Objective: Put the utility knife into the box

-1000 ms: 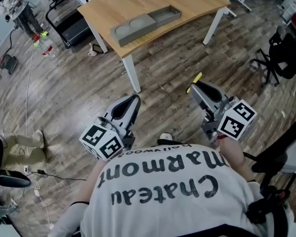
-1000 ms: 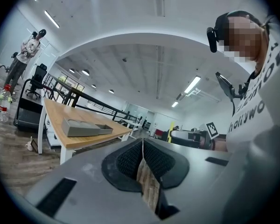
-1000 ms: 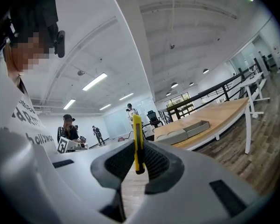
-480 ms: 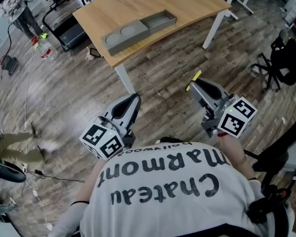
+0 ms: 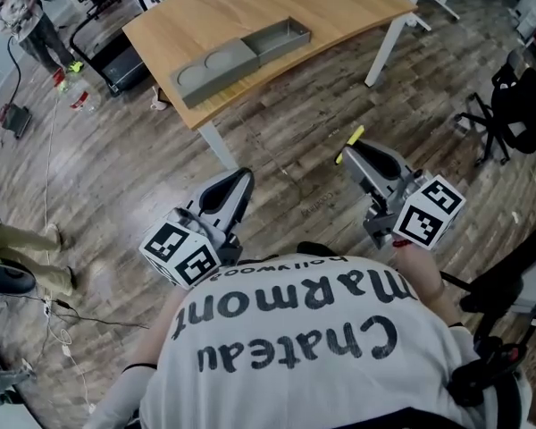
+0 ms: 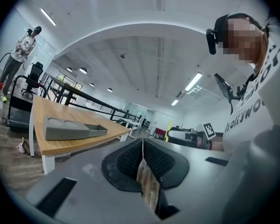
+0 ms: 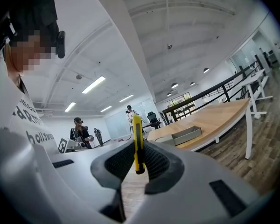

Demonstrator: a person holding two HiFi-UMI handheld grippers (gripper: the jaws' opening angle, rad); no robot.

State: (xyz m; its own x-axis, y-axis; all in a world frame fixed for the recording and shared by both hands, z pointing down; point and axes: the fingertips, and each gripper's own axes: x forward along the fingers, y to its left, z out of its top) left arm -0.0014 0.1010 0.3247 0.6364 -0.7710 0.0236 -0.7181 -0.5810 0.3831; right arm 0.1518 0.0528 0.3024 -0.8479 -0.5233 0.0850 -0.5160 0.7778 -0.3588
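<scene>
A yellow utility knife stands on edge between the pads of my right gripper, which is shut on it and held level above the wooden floor. In the right gripper view the knife sticks out past the fingertips. The box is a long grey tray with an open compartment at one end. It lies on the light wooden table ahead; the box also shows in the left gripper view and, as the box, in the right one. My left gripper is shut with nothing in it.
A black office chair stands at the right. White table legs reach the floor ahead. At the top left are a black machine, bottles, cables and a standing person. More people stand far off in the right gripper view.
The person has walked closer to the table, which with the box has slid left and nearer in the head view. Both grippers keep their pose; the knife stays gripped.
</scene>
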